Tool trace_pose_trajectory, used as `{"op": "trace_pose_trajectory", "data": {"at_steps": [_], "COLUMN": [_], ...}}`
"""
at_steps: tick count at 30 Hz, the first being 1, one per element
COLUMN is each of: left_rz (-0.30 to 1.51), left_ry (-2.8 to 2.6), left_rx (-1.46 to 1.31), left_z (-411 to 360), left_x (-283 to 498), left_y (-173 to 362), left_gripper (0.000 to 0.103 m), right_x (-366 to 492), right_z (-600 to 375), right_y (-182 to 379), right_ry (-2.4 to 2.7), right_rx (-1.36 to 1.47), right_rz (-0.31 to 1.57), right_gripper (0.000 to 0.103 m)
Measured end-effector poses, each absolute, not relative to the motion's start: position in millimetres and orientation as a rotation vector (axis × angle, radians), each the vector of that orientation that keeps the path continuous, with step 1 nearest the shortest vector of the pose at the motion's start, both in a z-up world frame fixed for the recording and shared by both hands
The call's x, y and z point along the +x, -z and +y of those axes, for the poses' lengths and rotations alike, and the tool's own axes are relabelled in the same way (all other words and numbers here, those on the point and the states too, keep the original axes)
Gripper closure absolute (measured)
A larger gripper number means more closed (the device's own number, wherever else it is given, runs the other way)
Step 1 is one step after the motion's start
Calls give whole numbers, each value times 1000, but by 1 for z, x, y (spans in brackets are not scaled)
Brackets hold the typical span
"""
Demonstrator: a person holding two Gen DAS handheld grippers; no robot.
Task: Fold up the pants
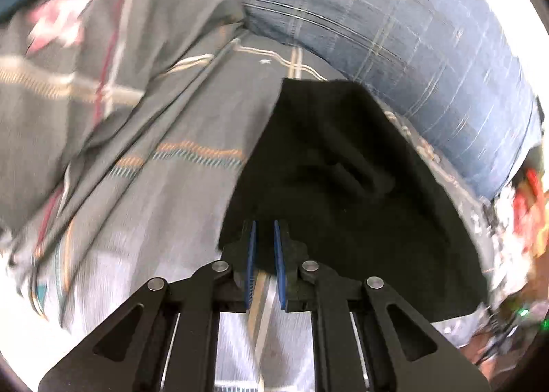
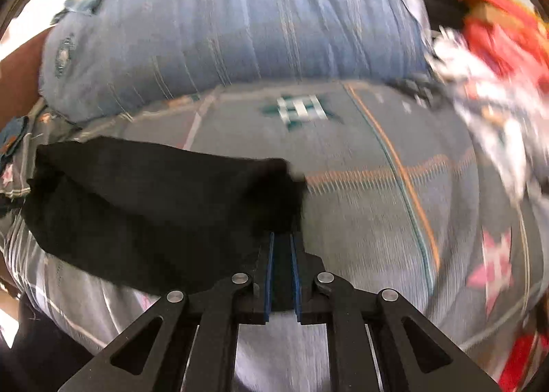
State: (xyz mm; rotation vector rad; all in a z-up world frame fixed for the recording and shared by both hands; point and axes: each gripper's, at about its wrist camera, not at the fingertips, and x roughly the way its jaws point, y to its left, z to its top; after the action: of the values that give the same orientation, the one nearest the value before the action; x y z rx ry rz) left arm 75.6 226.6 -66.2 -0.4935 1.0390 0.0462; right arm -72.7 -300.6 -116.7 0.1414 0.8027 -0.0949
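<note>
Both cameras ride just behind their own fingers, looking forward and steeply down at the bed from close in. The left wrist view faces along the grey patterned bedsheet (image 1: 164, 138) toward the blue pillow (image 1: 394, 21); the right wrist view meets that same pillow more squarely. Both share the black pants (image 1: 336, 172) (heavily blurred).

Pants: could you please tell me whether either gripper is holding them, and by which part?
Both hold the black pants: left gripper and right gripper each pinch an edge.
</note>
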Motion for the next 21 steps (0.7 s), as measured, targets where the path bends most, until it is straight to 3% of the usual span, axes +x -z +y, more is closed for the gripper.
{"op": "trace_pose_trajectory", "data": {"at_steps": [3,4,5,6,7,8,14,21], "left_rz": [966,949,935,934,941,948,1030,1156], "left_ry": [-13,1,25,41,54,63,135,73], "left_rx": [-539,-538,-539,-543,-551,-564,-681,-835], "left_z": [229,225,219,213,206,199,166,169], "left_x": [58,57,59,63,70,77,137,197], "left_y": [43,35,25,20,16,15,19,48], "left_gripper": [94,93,83,72,39,19,19,19], "right_x": [-87,-89,-89,-89,-87,-86,-61,-67], "right_z": [-311,-315,-321,-325,-330,-331,-299,-306], "right_y": [106,101,96,94,91,92,114,121], "right_ry": [97,94,82,72,48,26,-182,1], "right_rx": [204,241,304,365,469,533,786,694], "right_rz": [794,790,786,784,773,765,852,854], "right_gripper": [89,79,60,49,34,32,31,29]}}
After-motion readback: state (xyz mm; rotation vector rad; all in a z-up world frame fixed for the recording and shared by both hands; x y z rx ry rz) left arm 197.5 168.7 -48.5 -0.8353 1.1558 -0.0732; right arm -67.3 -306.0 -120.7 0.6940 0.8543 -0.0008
